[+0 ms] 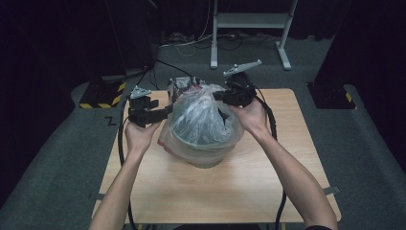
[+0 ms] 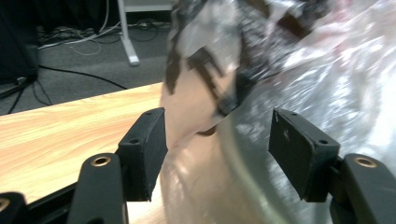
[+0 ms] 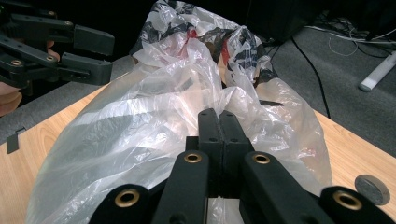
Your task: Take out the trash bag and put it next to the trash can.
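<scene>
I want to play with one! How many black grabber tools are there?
2. The left gripper is at the left of the plastic bag, jaws open. The right gripper is at the bag's top right, jaws shut on the plastic.

One plastic bag, two grippers

The high view looks forward and down over the whole worktop. Each gripper view sits close behind its own fingers, facing the plastic bag all three views share.
</scene>
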